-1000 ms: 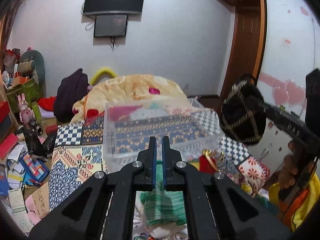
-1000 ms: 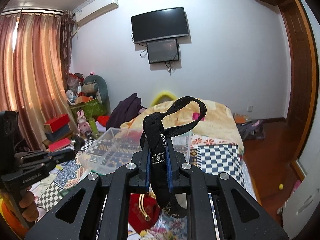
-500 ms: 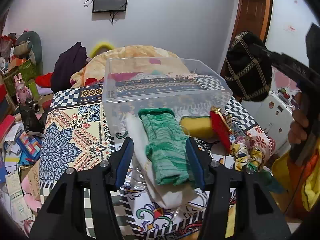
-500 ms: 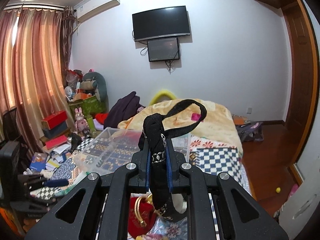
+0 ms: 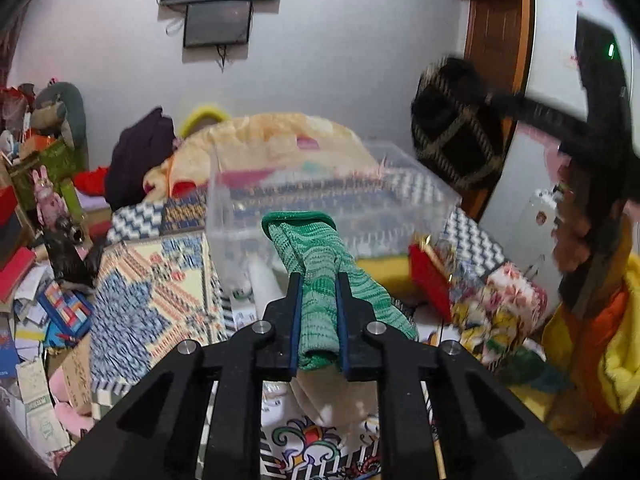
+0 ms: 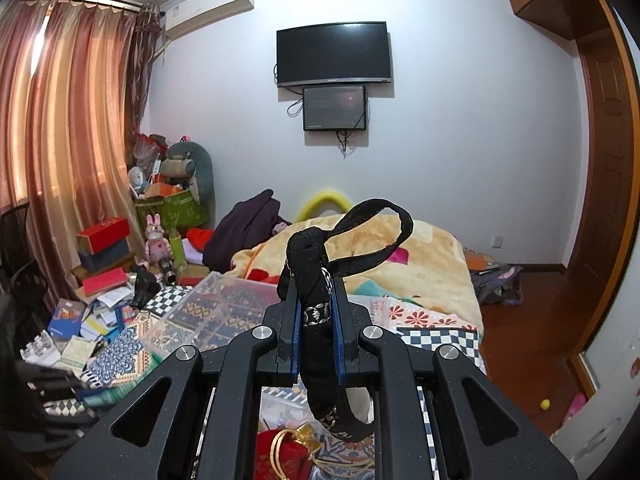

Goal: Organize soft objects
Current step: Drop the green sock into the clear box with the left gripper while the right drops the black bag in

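Both cameras ride just behind their grippers, facing down the bed toward the wall with the television (image 6: 333, 54). The left view sits low and close over the clear plastic bin (image 5: 320, 196); the right view looks from higher and farther right. Both take in that bin (image 6: 208, 312) and the yellow blanket (image 6: 432, 264).

From the left wrist, the black bag (image 5: 456, 128) and the clear box (image 5: 332, 204) are smeared by motion blur, so their edges are unclear. The lower end of the green cloth (image 5: 320, 280) disappears behind the left tool (image 5: 319, 292). In the right wrist view, the black strap (image 6: 316, 320) runs down behind the right tool (image 6: 316, 304), and the red pouch (image 6: 280, 456) is cut off by the bottom edge.
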